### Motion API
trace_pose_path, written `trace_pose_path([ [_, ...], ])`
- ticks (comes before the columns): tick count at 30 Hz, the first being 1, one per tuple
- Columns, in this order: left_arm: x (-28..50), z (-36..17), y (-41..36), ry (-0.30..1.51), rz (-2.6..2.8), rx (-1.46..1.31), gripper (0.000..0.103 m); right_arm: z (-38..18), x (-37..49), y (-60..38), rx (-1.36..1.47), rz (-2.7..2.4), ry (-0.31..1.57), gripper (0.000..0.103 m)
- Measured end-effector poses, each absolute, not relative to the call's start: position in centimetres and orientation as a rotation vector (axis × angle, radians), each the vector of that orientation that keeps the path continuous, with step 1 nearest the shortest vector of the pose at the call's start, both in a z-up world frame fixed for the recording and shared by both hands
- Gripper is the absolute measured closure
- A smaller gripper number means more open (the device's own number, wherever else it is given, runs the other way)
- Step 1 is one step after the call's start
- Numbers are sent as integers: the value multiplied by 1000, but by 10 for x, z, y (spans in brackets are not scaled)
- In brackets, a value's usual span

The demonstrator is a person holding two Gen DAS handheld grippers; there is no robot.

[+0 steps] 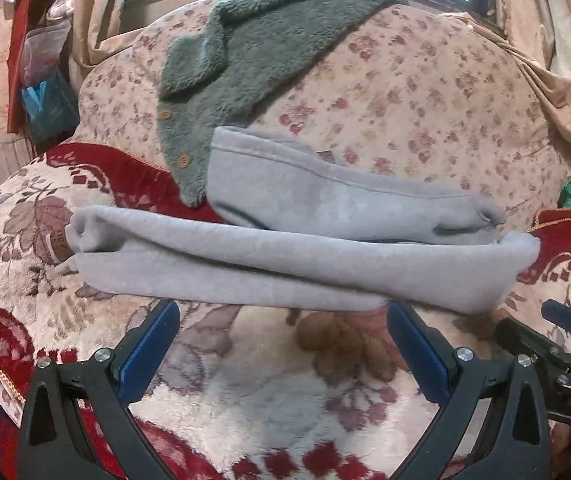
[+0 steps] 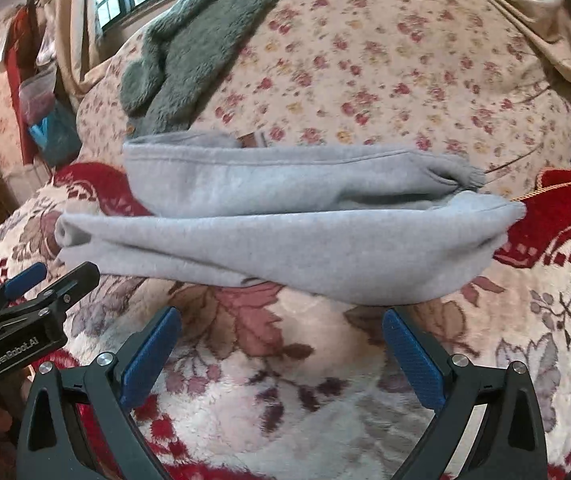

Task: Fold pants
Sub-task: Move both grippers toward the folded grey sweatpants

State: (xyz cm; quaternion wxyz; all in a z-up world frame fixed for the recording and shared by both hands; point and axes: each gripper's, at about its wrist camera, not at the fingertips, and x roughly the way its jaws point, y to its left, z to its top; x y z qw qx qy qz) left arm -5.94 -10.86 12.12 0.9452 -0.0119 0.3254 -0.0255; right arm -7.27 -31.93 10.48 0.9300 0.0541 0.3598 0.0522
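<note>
Left wrist view: folded grey pants [image 1: 285,256] lie on the floral blanket [image 1: 245,380]; both grippers' jaws gape apart, holding nothing.

One grey pants [image 1: 297,248], one green fleece jacket [image 1: 245,60], two tongs [image 1: 283,316].

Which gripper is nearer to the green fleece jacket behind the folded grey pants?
Left, marginally. The left gripper, jaws open, sits just short of the grey pants, on the side where the green fleece jacket lies beyond them. The right gripper, also open, sits beside it, farther from the jacket.
</note>
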Motion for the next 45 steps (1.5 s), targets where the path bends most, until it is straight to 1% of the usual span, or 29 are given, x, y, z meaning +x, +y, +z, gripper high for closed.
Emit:
trace_pose_path([
  [9,-65,126,-118,640,-39,18,0,104,-71,-329,161,129,768,0],
  [29,-58,119,-115,666,-19,14,0,96,-64,-331,143,126,797,0],
  [39,-54,112,-104,672,-3,2,0,93,-57,-333,139,122,811,0],
  [45,-43,110,-73,680,42,-1,0,91,-49,-335,118,123,821,0],
])
